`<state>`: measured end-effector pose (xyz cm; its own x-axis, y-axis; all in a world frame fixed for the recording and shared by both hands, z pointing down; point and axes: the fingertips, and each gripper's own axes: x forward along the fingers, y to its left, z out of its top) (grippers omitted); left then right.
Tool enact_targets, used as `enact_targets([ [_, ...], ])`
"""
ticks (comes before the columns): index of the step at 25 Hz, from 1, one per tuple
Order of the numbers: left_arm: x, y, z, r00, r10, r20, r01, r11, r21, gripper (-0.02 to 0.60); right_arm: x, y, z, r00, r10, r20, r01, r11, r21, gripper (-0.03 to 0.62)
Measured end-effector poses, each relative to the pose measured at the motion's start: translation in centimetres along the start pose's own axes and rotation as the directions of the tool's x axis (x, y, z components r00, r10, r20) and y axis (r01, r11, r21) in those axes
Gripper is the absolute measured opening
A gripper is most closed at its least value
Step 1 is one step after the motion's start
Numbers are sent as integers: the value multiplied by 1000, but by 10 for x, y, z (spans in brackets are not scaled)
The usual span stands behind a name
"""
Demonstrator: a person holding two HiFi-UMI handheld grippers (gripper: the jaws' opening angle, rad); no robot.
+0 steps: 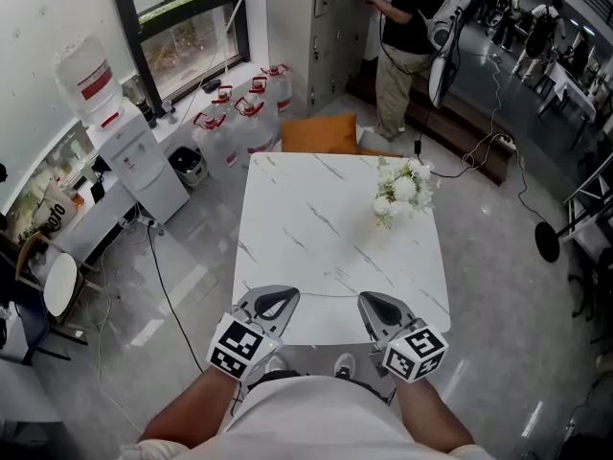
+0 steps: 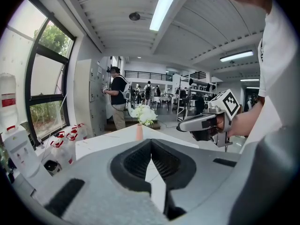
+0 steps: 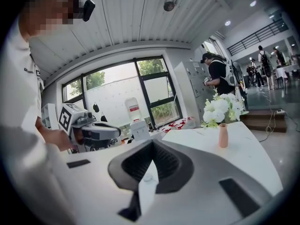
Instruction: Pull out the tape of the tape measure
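No tape measure shows in any view. My left gripper (image 1: 277, 301) and right gripper (image 1: 374, 306) hover side by side over the near edge of the white marble table (image 1: 316, 238). Both are shut with nothing between their jaws. In the left gripper view the left gripper (image 2: 151, 154) has its jaws meeting in a line, and the right gripper (image 2: 206, 122) hangs to its right in a hand. The right gripper view shows the right gripper (image 3: 152, 159) equally shut, with the left gripper (image 3: 93, 132) off to its left.
A small pink vase of white flowers (image 1: 402, 192) stands on the table's far right part. Beyond the table are an orange chair (image 1: 319, 134), several water bottles (image 1: 239, 113), a water dispenser (image 1: 124, 132) and a person at lockers (image 1: 407, 36).
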<state>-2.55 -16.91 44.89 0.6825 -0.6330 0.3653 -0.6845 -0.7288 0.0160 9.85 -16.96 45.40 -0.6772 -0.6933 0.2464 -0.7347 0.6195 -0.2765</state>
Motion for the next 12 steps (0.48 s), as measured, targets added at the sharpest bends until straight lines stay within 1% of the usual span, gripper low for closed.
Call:
enact_targets([
  [5, -1, 3, 7, 1000, 7, 10, -7, 1000, 6, 8, 1, 0, 1, 1000, -4, -6, 4, 1000, 0, 3],
  [12, 1, 6, 4, 1000, 10, 3, -10, 1000, 13, 8, 6, -1, 0, 1000, -3, -11, 3, 1000, -4, 3],
])
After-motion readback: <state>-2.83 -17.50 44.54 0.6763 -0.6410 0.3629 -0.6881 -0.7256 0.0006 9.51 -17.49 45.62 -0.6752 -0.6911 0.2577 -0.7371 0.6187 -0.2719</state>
